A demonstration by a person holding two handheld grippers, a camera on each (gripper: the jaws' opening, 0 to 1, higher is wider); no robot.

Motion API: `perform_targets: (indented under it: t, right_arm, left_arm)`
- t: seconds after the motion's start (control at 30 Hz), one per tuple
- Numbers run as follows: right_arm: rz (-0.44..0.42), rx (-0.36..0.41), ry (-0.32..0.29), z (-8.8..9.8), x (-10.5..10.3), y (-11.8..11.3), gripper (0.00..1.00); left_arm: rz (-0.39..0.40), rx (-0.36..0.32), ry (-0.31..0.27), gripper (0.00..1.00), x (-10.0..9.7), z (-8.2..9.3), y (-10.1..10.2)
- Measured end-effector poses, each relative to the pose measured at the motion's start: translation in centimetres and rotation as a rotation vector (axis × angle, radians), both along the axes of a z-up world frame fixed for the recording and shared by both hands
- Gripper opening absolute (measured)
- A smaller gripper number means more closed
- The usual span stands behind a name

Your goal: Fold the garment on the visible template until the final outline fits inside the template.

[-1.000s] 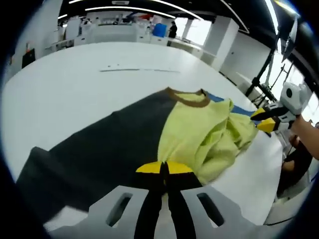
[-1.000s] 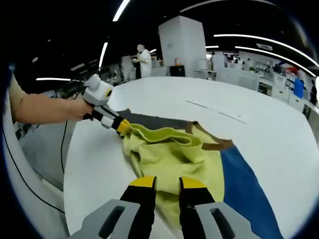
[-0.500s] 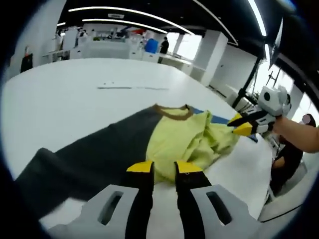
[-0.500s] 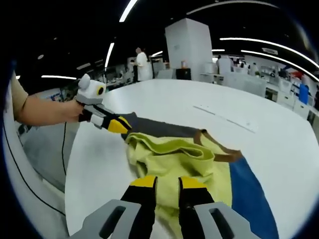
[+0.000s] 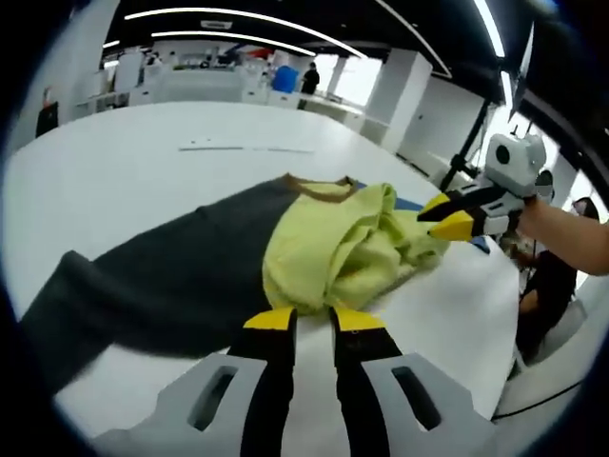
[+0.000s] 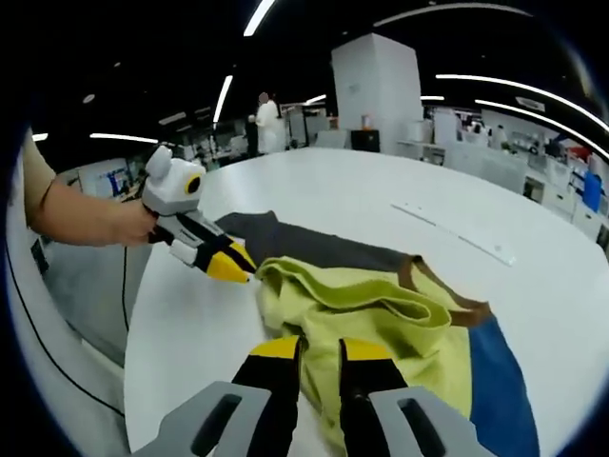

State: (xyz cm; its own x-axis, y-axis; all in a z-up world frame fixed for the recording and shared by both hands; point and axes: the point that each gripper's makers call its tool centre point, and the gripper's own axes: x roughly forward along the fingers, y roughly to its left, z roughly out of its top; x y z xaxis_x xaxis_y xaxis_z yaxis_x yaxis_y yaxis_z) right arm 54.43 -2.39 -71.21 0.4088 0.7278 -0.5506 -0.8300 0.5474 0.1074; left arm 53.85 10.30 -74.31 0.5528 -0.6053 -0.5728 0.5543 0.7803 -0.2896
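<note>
Left gripper view: left tool parted, free beside the bunched yellow-and-grey garment on the white counter, right tool likewise gapped, so grab the loose hem squarely before folding toward the blue template.

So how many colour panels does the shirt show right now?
3: a dark grey panel stretched toward the left gripper, a bunched yellow panel in the middle, and a blue panel on the far side. Folds may hide more.
</note>
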Motion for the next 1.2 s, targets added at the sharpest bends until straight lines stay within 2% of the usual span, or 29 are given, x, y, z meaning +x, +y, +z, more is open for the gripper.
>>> perform_targets:
  t: [0.17, 0.47, 0.83, 0.93, 1.07, 1.2]
  right_arm:
    - [0.004, -0.009, -0.004, -0.3, 0.1, 1.0, 0.09]
    - [0.029, -0.045, -0.023, -0.8, 0.4, 2.3, 0.07]
    - [0.027, -0.106, -0.029, -1.9, 1.0, 2.2, 0.03]
    - [0.026, -0.112, -0.025, -2.1, 1.0, 2.1, 0.02]
    - [0.032, -0.119, -0.03, -2.1, 0.9, 2.2, 0.0]
    - [0.033, -0.123, -0.028, -2.2, 0.9, 2.2, 0.0]
  left_arm:
    - [0.0, 0.014, -0.003, 0.1, 0.8, -0.2, 0.2]
    - [-0.012, 0.022, -0.008, 0.1, 0.8, -0.4, -0.2]
    - [-0.003, 0.021, -0.018, 0.09, 1.3, -0.3, -0.1]
    - [-0.001, 0.019, -0.021, 0.08, 1.4, -0.2, -0.1]
    - [-0.012, 0.013, -0.023, 0.0, 1.2, 0.0, -0.3]
    - [-0.01, 0.0, -0.027, 0.01, 0.9, 0.4, -0.4]
